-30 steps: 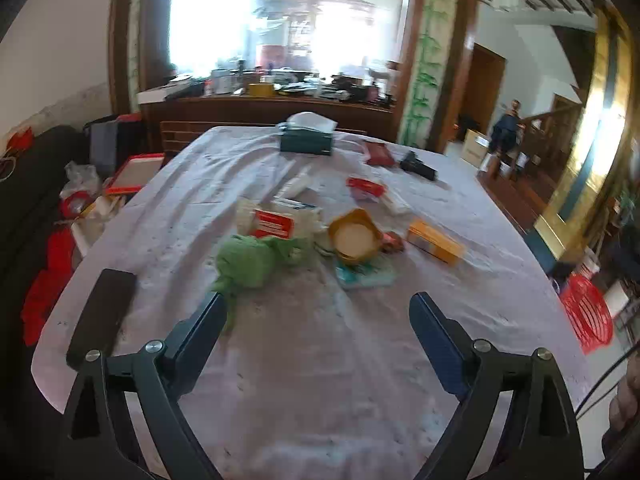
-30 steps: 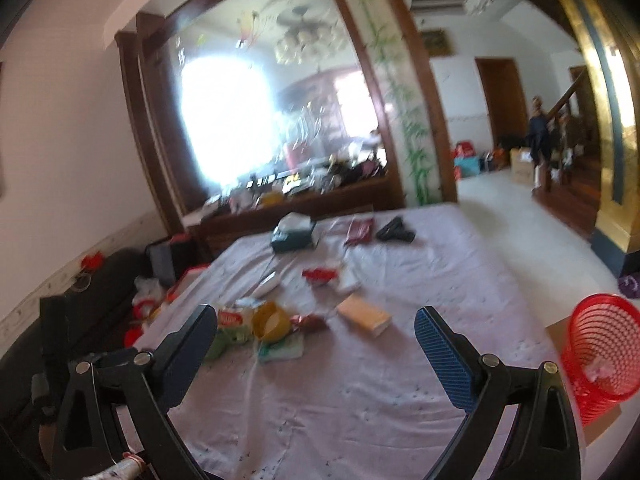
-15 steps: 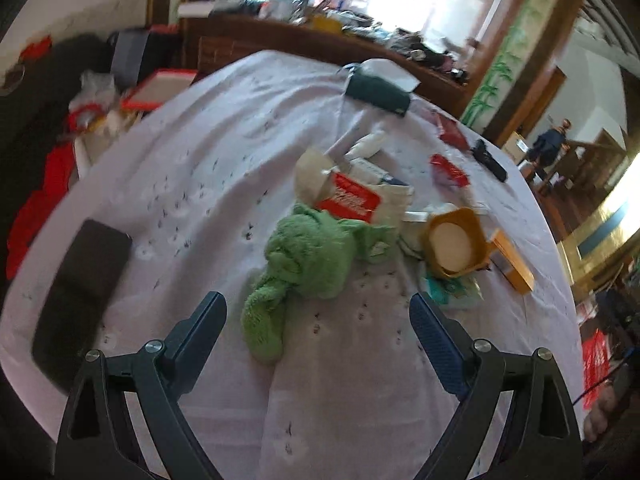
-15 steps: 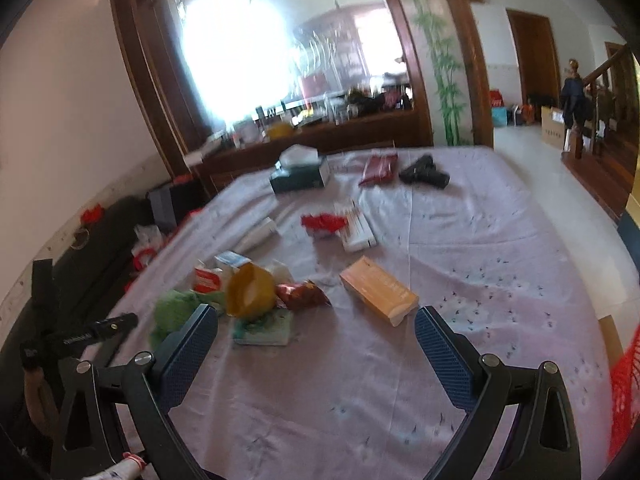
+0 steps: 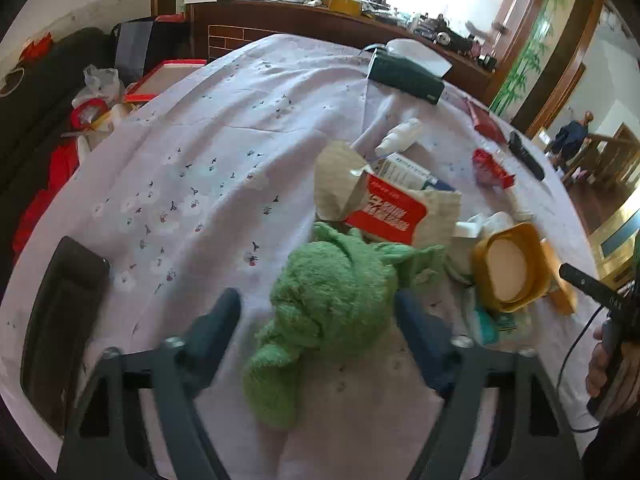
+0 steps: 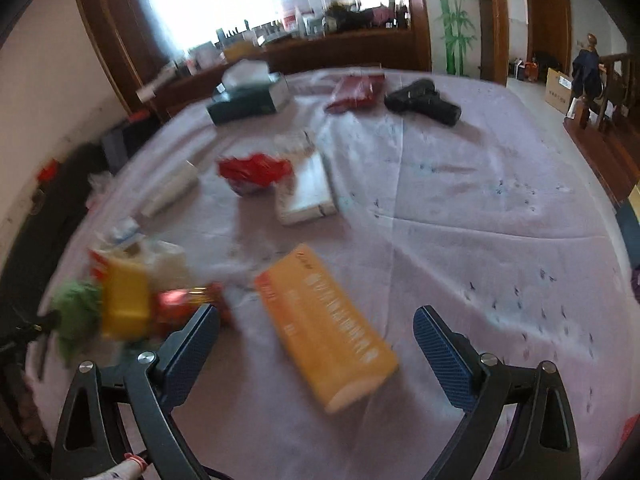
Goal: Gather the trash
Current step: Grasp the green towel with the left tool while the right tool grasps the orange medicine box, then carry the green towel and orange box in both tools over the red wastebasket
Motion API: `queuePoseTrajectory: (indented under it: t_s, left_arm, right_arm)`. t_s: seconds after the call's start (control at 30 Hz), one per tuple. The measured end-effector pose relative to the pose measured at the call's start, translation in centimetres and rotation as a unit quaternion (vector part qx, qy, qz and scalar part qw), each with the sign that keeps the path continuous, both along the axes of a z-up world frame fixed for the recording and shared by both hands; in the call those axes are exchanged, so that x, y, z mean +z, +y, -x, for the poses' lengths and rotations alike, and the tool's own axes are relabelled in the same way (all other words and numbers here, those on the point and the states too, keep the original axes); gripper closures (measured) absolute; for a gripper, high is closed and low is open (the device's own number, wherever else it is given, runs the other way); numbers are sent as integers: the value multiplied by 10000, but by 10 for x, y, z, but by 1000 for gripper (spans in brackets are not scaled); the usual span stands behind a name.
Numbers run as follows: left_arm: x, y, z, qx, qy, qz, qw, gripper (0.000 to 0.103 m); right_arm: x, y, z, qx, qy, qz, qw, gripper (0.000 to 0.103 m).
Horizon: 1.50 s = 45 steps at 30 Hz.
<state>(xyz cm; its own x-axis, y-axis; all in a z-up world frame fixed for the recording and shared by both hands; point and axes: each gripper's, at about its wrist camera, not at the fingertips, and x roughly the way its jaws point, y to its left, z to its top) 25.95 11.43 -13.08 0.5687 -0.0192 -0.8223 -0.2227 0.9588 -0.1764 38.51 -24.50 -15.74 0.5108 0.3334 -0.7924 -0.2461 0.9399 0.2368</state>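
Left gripper (image 5: 318, 320): jaws closing around the crumpled green terry cloth (image 5: 332, 300) on the pale floral tablecloth (image 5: 200, 152); pads not yet seen pressing it. Right gripper (image 6: 316, 340): jaws spread wide, nothing held, the flat orange cardboard box (image 6: 324, 328) lying between them.

Fuzzy, matt terry cloth on the green rag (image 5: 336, 292). Thin printed cotton, softly creased, for the tablecloth (image 5: 224, 152). Crumpled paper with a red printed label on the torn packet (image 5: 384, 200). Glossy yellow plastic on the lid (image 5: 508, 268). Smooth, slightly shiny card on the orange box (image 6: 324, 328). Crinkly, shiny red foil on the wrapper (image 6: 252, 172). Dark polished wood on the sideboard (image 5: 304, 24).
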Motion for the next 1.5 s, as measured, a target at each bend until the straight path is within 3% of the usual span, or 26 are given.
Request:
queuePoseTrajectory:
  t_s: [0.07, 0.2, 0.3, 0.5, 0.67, 0.87, 1.0, 1.2, 1.5]
  left_arm:
    - [-4, 4, -1, -105, 38, 197, 9997, 51]
    - [-2, 7, 7, -130, -59, 349, 9993, 61]
    - [0, 5, 12, -162, -69, 431, 9989, 65]
    - [13, 1, 34, -196, -206, 550, 9981, 67]
    - [28, -11, 65, -450, -356, 695, 9959, 67]
    - [55, -45, 103, -869, -686, 736, 9911, 67]
    - [76, -80, 127, -1338, -914, 834, 9832, 67]
    - [104, -138, 163, -2143, -1198, 973, 9645, 67]
    - [134, -193, 198, -2919, -1496, 1024, 9391, 67]
  right_arm:
    - [-11, -3, -8, -8, 161, -75, 9998, 9]
    - [-16, -1, -3, 118, 259, -229, 9993, 22]
    - [-15, 7, 12, 167, 244, -77, 9995, 38]
    - [-6, 10, 49, 18, 222, -1, 9998, 42]
    - [18, -5, 109, -366, -65, -499, 9981, 43]
    - [63, -31, 200, -979, -649, -1049, 9875, 42]
    - [100, -49, 265, -1248, -1188, -1053, 9794, 42]
    - [143, -71, 337, -1573, -1851, -813, 9666, 42]
    - [173, -95, 410, -2101, -2488, -669, 9431, 42]
